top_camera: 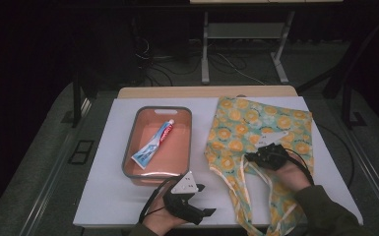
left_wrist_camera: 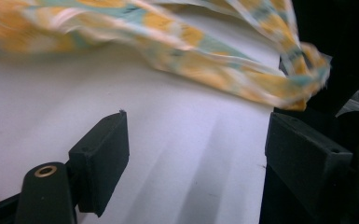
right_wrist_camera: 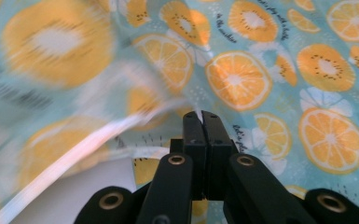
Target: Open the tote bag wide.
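The bench (top_camera: 106,196) occupies the centre of the high view as a white rectangular surface with a wooden strip along its far edge.

The fabric bag (top_camera: 256,132), printed with orange slices on a teal ground, lies flat on the right half of the bench, and its pale-edged straps trail toward the lower centre of the frame. In the right gripper view the print covers most of the frame. In the left gripper view a strap runs blurred across the top.

The tray (top_camera: 130,160), salmon inside with a grey rim, sits on the left-centre of the bench, well apart from the bag. A toothpaste tube (top_camera: 152,145) lies diagonally inside it, cap toward the upper right.

The right gripper (top_camera: 266,156) rests over the lower part of the bag, right of centre. In the right gripper view its fingers (right_wrist_camera: 193,135) are pressed fully together, and a pale strap edge appears to be pinched at the tips, though blur prevents confirmation.

The left gripper (top_camera: 197,196) is at the lower centre, just below the tray. Its fingers (left_wrist_camera: 100,161) stand wide apart with only bare bench between them.
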